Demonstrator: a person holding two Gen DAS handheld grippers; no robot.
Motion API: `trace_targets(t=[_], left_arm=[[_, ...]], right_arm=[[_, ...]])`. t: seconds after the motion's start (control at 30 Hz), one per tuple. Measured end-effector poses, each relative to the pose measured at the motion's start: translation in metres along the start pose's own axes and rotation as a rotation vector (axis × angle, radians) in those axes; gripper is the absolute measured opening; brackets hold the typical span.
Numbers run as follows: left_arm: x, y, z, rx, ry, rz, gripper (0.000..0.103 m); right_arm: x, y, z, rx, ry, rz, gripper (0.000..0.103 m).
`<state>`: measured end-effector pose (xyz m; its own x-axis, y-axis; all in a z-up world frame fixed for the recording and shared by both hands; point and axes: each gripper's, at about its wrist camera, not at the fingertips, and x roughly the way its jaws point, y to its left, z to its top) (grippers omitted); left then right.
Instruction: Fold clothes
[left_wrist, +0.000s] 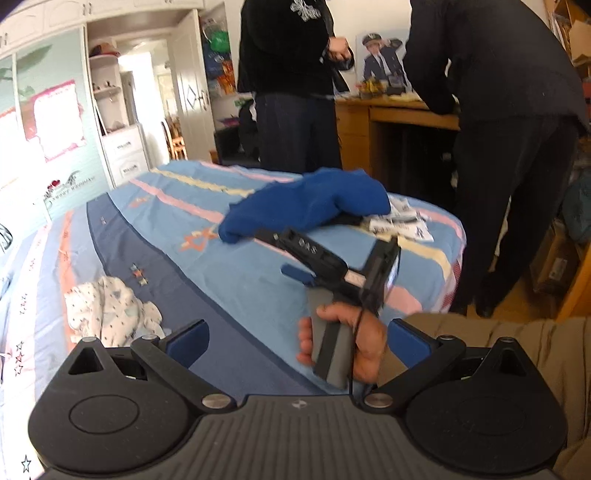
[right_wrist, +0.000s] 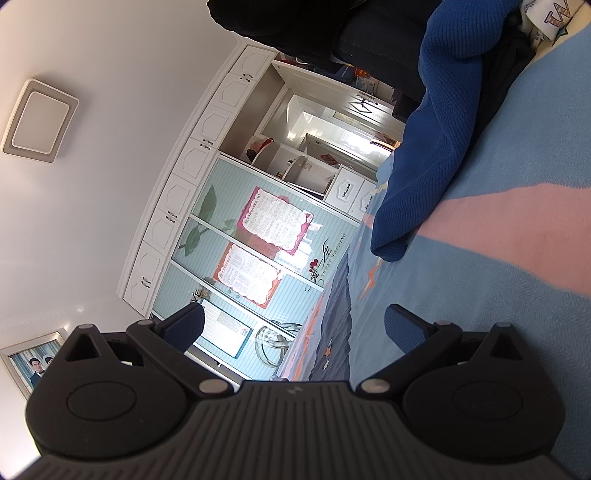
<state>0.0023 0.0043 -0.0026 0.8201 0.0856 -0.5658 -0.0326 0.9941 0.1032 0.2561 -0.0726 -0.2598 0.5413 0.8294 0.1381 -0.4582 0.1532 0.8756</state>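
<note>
A blue knit garment (left_wrist: 306, 203) lies crumpled on the striped blue bedspread (left_wrist: 184, 206); it also shows in the right wrist view (right_wrist: 432, 147). My left gripper (left_wrist: 295, 338) is open and empty, held above the bed's near side. My right gripper (right_wrist: 293, 325) is open and empty, turned on its side just above the bedspread (right_wrist: 498, 258), short of the blue garment's near end. The right gripper's body (left_wrist: 332, 258) shows in the left wrist view, held in a hand and pointing at the garment.
A white patterned garment (left_wrist: 110, 310) lies bunched on the bed's near left. White printed cloth (left_wrist: 402, 221) lies behind the blue garment. Two people in dark clothes (left_wrist: 291, 74) stand beyond the bed by a wooden desk (left_wrist: 402, 118). Wardrobes (left_wrist: 48, 110) line the left wall.
</note>
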Motion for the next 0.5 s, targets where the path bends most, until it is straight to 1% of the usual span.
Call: trace_targets(t=[0.2, 0.23, 0.3, 0.4, 0.47, 0.5], left_arm=[[0.016, 0.017, -0.005, -0.105, 0.074, 0.06, 0.102], [0.026, 0.024, -0.007, -0.135, 0.093, 0.06, 0.102], [0.037, 0.022, -0.015, -0.212, 0.156, 0.054, 0.102], [0.044, 0.044, -0.045, -0.386, 0.233, -0.015, 0.102], [0.047, 0.071, -0.069, -0.594, 0.32, -0.071, 0.102], [0.052, 0.079, -0.078, -0.675, 0.361, -0.101, 0.102]], right_arm=[[0.0, -0.001, 0.0, 0.001, -0.001, 0.001, 0.103], [0.0, -0.001, 0.0, 0.001, -0.001, 0.001, 0.103], [0.001, -0.001, 0.0, 0.001, -0.001, 0.002, 0.103], [0.001, -0.001, 0.001, 0.002, -0.001, 0.002, 0.103], [0.0, -0.001, 0.001, 0.002, -0.002, 0.003, 0.103], [-0.003, 0.001, 0.002, 0.003, -0.002, 0.003, 0.103]])
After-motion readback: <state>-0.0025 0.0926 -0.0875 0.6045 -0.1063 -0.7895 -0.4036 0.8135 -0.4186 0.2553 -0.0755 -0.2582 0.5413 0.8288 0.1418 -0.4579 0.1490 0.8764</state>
